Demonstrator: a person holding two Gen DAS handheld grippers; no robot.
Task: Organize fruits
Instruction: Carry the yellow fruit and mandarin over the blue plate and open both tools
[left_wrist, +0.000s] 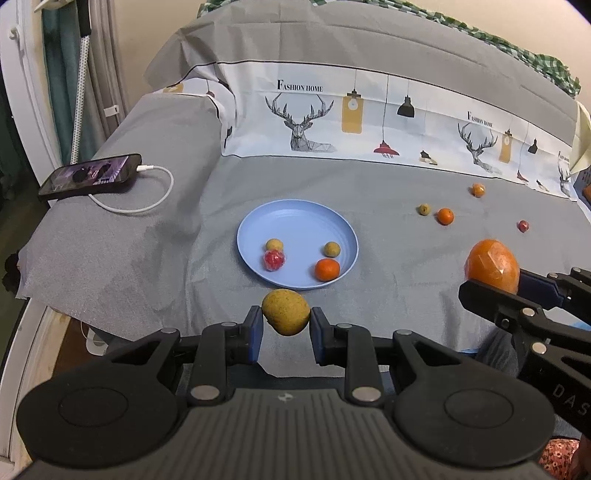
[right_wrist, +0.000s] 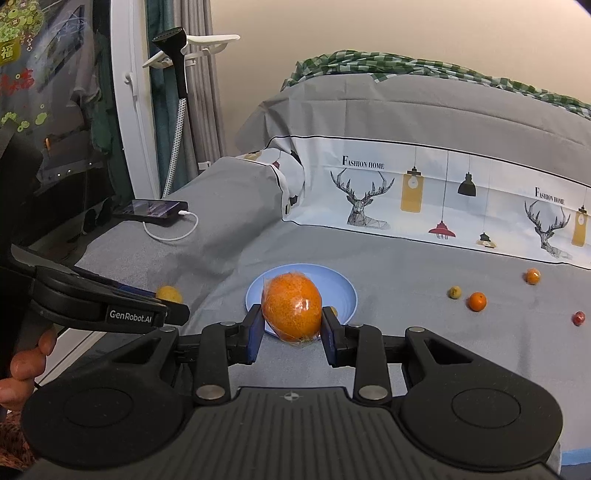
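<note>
My left gripper (left_wrist: 286, 317) is shut on a yellow-brown fruit (left_wrist: 285, 311) and holds it just in front of the blue plate (left_wrist: 295, 221). The plate holds two small yellow-brown fruits, a red wrapped fruit (left_wrist: 273, 260) and a small orange (left_wrist: 327, 269). My right gripper (right_wrist: 292, 321) is shut on a large plastic-wrapped orange (right_wrist: 291, 307), above the near edge of the blue plate (right_wrist: 343, 291); it also shows in the left wrist view (left_wrist: 493, 266). Loose fruits lie to the right: two oranges (left_wrist: 445, 216), a yellowish one (left_wrist: 424, 209) and a red one (left_wrist: 523, 226).
A phone (left_wrist: 90, 175) on a white charging cable (left_wrist: 147, 199) lies on the raised grey fold at the left. A folded quilt with deer print (left_wrist: 332, 118) lies behind the plate. The bed edge drops off at the left and near side.
</note>
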